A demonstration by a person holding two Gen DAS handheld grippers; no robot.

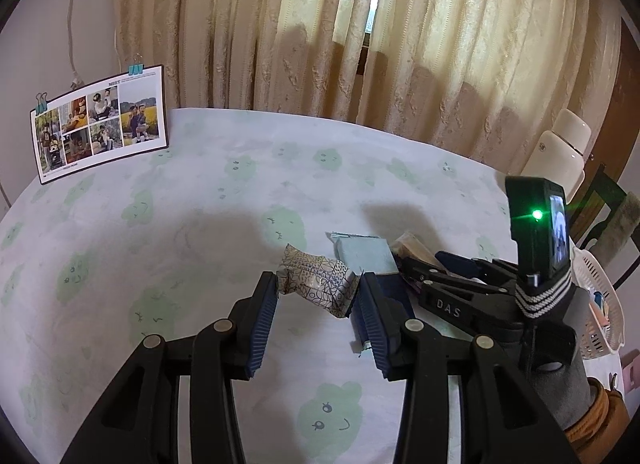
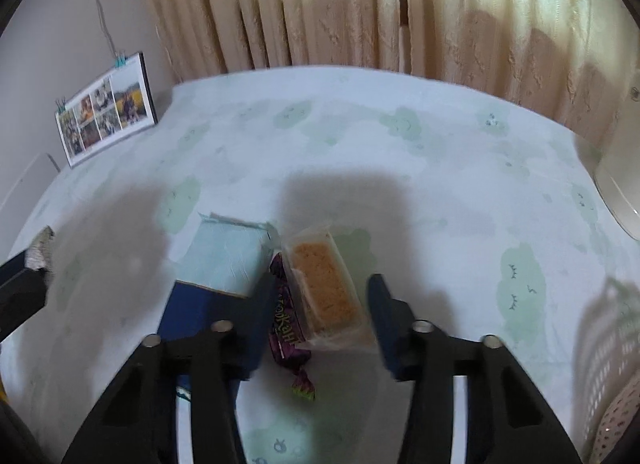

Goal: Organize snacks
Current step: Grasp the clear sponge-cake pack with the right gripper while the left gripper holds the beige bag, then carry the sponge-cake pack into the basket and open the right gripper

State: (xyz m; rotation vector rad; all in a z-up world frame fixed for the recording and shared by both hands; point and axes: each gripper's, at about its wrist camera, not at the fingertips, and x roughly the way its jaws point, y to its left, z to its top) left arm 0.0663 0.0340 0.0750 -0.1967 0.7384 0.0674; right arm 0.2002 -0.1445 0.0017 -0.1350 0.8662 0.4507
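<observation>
My left gripper [image 1: 318, 280] is shut on a snack in a patterned beige wrapper [image 1: 316, 284], held just above the tablecloth. To its right lies a small pile: a light-blue and dark-blue pack [image 2: 224, 260], a purple candy wrapper [image 2: 286, 324] and a clear pack of orange cake [image 2: 324, 288]. My right gripper [image 2: 322, 282] is lowered over the pile with the cake pack and the purple candy between its jaws. A narrow gap shows at the right pad, so it reads as open. In the left wrist view the right gripper [image 1: 420, 260] reaches in from the right.
A white slatted basket [image 1: 596, 292] stands at the table's right edge, blurred as the basket [image 2: 608, 328] in the right wrist view. A clipped photo card [image 1: 100, 124] leans on the wall at far left. Beige curtains hang behind, and a white bottle-shaped appliance [image 1: 560, 152] stands at the right.
</observation>
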